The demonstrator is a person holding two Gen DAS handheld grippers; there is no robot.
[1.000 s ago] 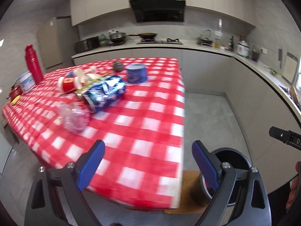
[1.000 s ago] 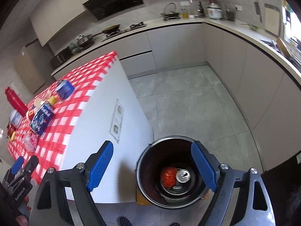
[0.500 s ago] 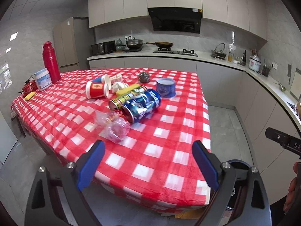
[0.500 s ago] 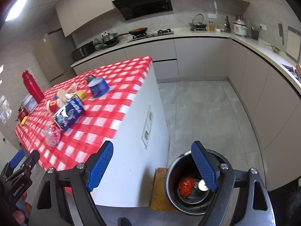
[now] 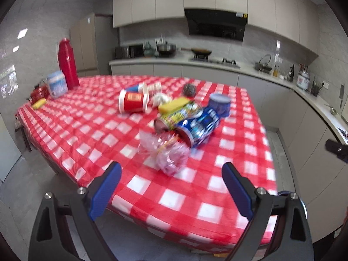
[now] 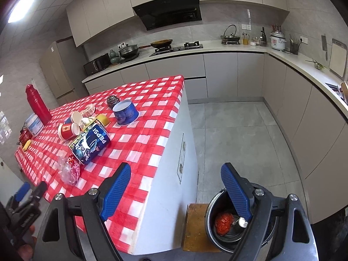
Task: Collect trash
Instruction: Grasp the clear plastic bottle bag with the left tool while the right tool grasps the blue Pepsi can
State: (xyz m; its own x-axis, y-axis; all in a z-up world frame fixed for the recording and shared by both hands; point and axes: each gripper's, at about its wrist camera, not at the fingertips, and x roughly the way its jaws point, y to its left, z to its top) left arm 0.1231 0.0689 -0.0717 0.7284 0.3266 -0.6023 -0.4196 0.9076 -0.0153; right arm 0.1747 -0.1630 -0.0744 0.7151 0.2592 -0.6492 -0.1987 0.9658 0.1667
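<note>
blue ribbed pads on both tools, jaws standing wide, nothing between them. left gripper (image 5: pixel 170 187) aimed down over the near table edge; right gripper (image 6: pixel 176 190) off the table's end, above the floor, beside the bin.

black bin (image 6: pixel 219 238) on the floor at the table's end, set on a wooden board (image 6: pixel 193 228); likely parked there for short carries from the table. already inside: a red crumpled wrapper (image 6: pixel 224 223) and a can top (image 6: pixel 242 224). part of the task judged done.

red-and-white checked tablecloth (image 5: pixel 206 195) bare at the near edge. nearest trash: a crumpled clear plastic bag (image 5: pixel 168 154), slack and light, lying just ahead of the left jaws and judged the likely next pick. soft film, so a pinch on the bunched middle advised.

touching it behind: a blue pepsi tub (image 5: pixel 198 128) on its side, mouth toward the camera, with a yellow-green can (image 5: pixel 174 118) alongside; both round and free to roll if nudged. further on: a red paper cup (image 5: pixel 133 103) tipped over among white cups, a yellow sponge (image 5: pixel 173 105), a blue bowl (image 5: pixel 219 104) upside down, a steel scourer (image 5: pixel 189 90).

far left corner: red thermos (image 5: pixel 67 65) upright beside a white tub (image 5: pixel 57 83); upright and grouped apart, judged not trash.
</note>
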